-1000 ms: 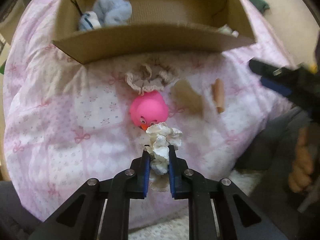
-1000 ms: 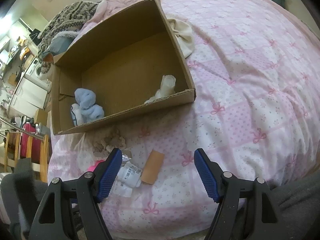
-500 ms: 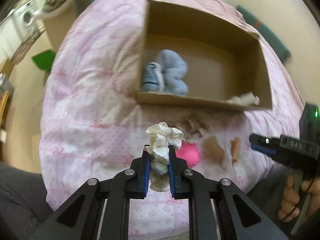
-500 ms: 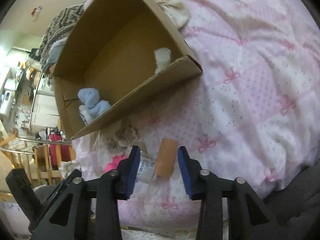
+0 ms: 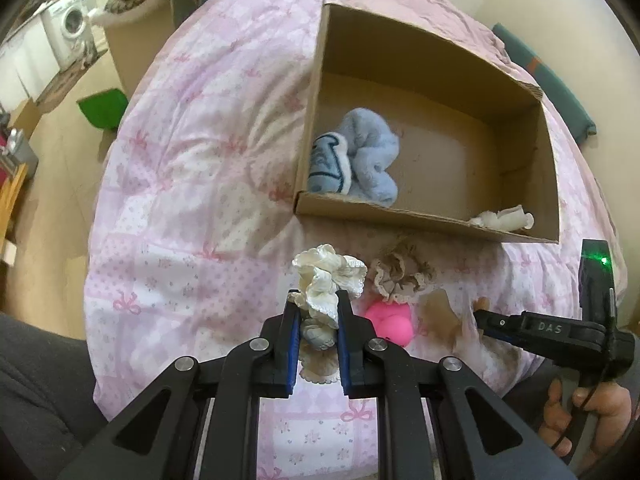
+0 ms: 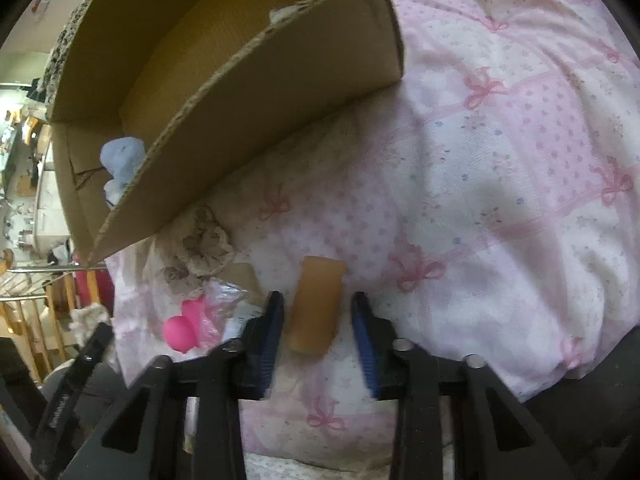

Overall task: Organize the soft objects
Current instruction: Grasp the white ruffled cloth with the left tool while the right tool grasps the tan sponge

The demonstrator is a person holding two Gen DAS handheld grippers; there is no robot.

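Right wrist view has the right gripper (image 6: 318,316) parted astride a tan block (image 6: 316,304), untouched, long axis pointing toward the cardboard box (image 6: 280,64), while the left gripper (image 5: 318,312) pinches a cream scrunchie (image 5: 326,280) short of that box.

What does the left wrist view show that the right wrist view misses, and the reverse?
Only the left wrist view shows the left hand-held gripper shut on the cream scrunchie, and the white item in the box's right corner.

Only the right wrist view shows the right hand-held gripper open, its fingers straddling the tan block without touching.

Both show the cardboard box, blue plush, pink toy and beige scrunchie.
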